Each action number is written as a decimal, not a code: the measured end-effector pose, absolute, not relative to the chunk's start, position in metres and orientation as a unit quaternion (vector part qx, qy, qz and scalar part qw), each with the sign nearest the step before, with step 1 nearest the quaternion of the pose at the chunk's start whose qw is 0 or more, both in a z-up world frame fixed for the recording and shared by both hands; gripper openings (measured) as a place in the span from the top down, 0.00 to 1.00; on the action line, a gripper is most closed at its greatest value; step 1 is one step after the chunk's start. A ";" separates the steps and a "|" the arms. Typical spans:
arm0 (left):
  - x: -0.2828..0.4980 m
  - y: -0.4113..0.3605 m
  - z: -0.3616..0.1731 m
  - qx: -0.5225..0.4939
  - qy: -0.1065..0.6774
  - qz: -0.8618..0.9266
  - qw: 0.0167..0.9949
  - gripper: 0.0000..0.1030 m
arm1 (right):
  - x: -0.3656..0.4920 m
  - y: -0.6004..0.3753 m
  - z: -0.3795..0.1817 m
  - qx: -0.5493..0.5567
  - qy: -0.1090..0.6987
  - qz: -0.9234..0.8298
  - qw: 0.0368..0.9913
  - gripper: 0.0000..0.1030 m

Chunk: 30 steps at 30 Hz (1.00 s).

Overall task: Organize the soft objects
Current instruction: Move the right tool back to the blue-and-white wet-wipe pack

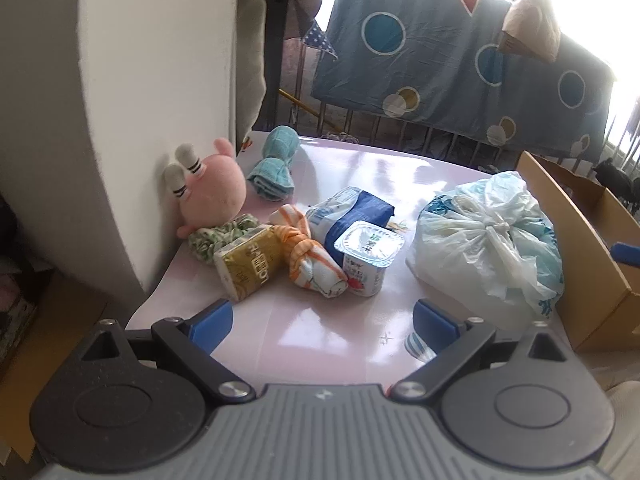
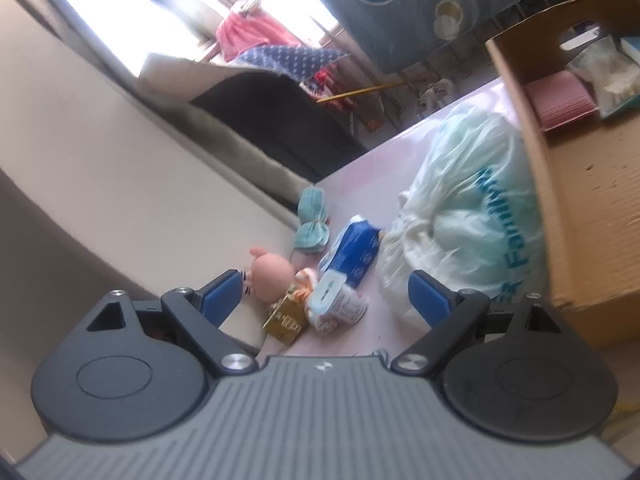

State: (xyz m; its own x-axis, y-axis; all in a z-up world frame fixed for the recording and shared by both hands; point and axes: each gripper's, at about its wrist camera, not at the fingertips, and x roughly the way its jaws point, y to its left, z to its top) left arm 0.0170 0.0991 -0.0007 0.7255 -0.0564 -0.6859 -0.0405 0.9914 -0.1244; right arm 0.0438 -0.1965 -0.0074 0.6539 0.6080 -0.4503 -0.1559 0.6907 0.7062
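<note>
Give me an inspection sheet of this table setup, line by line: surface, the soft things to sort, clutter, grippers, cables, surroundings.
Surface: glossy pink table, glare patches.
Job's things: pink plush toy against the wall; teal knotted cloth behind it; orange striped knotted cloth between gold pack and cup; tied plastic bag beside the cardboard box.
Clutter: gold pack, yoghurt cup, blue-white pouch.
Grippers: left gripper open, nothing between its fingers; right gripper open, nothing between its fingers.
Cables: nothing seen.
Surroundings: cardboard box with items inside; blue circle-print sheet hanging on a railing.
</note>
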 end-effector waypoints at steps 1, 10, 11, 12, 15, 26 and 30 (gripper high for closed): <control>0.016 0.101 -0.001 -0.071 0.371 -0.004 0.926 0.05 | 0.044 -0.192 -0.007 0.319 0.353 0.230 0.849 0.12; 0.004 0.118 0.000 -0.100 0.355 0.004 0.929 0.05 | 0.047 -0.154 -0.006 0.286 0.379 0.267 0.839 0.12; 0.003 0.121 0.000 -0.105 0.354 0.003 0.929 0.05 | 0.049 -0.150 -0.007 0.283 0.383 0.269 0.837 0.12; 0.003 0.123 0.000 -0.110 0.356 0.003 0.928 0.04 | 0.050 -0.145 -0.009 0.280 0.388 0.271 0.835 0.12; 0.003 0.129 -0.002 -0.126 0.361 0.002 0.924 0.03 | 0.056 -0.130 -0.012 0.269 0.402 0.282 0.828 0.12; 0.002 0.142 0.000 -0.136 0.355 0.010 0.925 0.00 | 0.079 -0.089 -0.009 0.228 0.421 0.320 0.818 0.12; 0.002 0.145 0.002 -0.124 0.340 0.021 0.932 0.00 | 0.088 -0.081 -0.007 0.226 0.425 0.328 0.813 0.12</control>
State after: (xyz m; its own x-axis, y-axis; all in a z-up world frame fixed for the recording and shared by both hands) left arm 0.0018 0.1449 0.0021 0.7680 -0.0449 -0.6389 -0.1233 0.9685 -0.2162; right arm 0.0885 -0.0807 -0.0074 0.4227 0.7254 -0.5433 -0.3414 0.6828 0.6460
